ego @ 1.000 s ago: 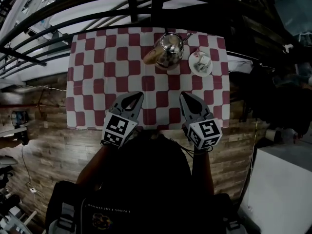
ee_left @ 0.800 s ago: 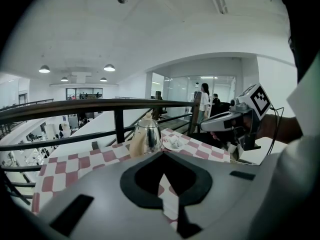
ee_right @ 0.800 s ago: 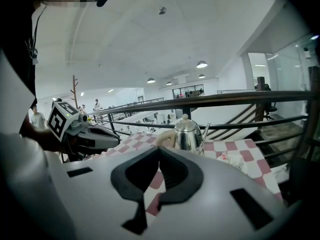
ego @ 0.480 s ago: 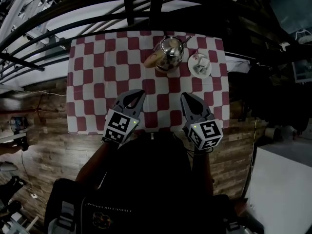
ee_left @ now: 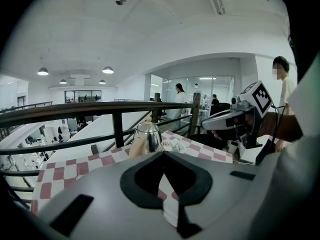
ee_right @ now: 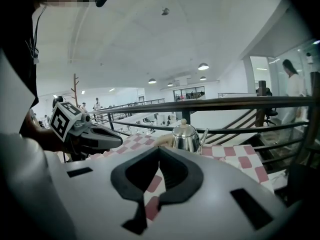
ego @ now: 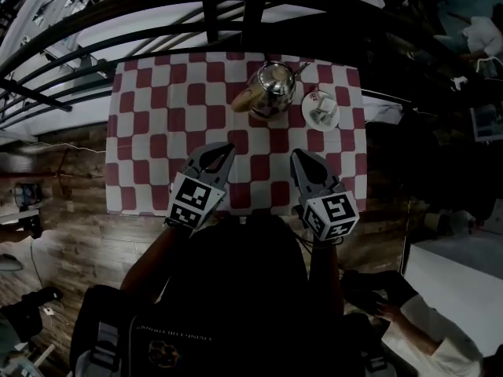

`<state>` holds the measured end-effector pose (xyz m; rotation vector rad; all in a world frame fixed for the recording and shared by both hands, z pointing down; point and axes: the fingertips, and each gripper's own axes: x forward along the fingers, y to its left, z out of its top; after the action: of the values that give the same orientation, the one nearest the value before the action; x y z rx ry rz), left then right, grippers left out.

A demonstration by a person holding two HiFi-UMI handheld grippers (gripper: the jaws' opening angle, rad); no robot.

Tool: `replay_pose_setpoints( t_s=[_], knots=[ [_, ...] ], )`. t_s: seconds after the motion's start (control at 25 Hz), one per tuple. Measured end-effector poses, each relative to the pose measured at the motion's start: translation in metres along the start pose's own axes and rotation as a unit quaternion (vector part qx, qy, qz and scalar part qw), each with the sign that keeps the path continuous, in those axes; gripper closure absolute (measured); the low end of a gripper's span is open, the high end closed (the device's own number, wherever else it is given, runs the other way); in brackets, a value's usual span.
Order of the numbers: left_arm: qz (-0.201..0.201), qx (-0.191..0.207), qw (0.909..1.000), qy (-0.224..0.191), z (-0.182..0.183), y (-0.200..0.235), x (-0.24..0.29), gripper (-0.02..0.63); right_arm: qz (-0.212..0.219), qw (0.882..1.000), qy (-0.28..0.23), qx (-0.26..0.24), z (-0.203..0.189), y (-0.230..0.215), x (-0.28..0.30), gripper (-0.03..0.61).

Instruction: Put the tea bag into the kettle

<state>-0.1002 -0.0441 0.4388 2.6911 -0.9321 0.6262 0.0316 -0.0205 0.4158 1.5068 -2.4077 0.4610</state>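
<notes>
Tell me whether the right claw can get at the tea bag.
Probably yes: only bare checked cloth lies between the right claw and the tea bag, and the kettle stands off to the left. The claw is shut, so it must open first.

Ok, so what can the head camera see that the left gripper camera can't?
Only the head view shows the wooden floor beside the table. Only the left gripper view shows the ceiling lamps and people standing far off. Both show the kettle on the checkered cloth, the black railing behind it, and the right gripper.
</notes>
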Motion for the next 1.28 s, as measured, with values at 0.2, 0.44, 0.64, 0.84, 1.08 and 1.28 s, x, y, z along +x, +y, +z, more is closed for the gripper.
replay_pose_setpoints(
  t_s=[0.2,0.44,0.64,0.84,1.08,1.28],
  knots=[
    [0.003,0.001,1.0,0.0,0.009,-0.002,0.008,0.609,0.009,1.0,-0.004,-0.002,0.006,-0.012,0.004,0.563],
    [0.007,0.006,1.0,0.002,0.02,-0.002,0.026,0.609,0.011,1.0,-0.003,0.002,0.005,-0.028,0.003,0.563],
    [0.005,0.008,1.0,0.0,0.029,-0.003,0.041,0.607,0.007,1.0,0.0,0.009,0.003,-0.045,0.0,0.563],
    [0.004,0.01,0.9999,0.006,0.035,0.0,0.058,0.601,0.003,1.0,0.0,0.018,0.001,-0.063,0.0,0.563],
    [0.016,0.012,0.9998,0.001,0.054,0.013,0.079,0.44,0.002,1.0,0.007,0.028,-0.004,-0.078,0.003,0.563],
    [0.023,0.029,0.9993,-0.007,0.072,0.027,0.098,0.439,0.007,0.999,0.006,0.03,-0.003,-0.086,0.009,0.563]
  ],
)
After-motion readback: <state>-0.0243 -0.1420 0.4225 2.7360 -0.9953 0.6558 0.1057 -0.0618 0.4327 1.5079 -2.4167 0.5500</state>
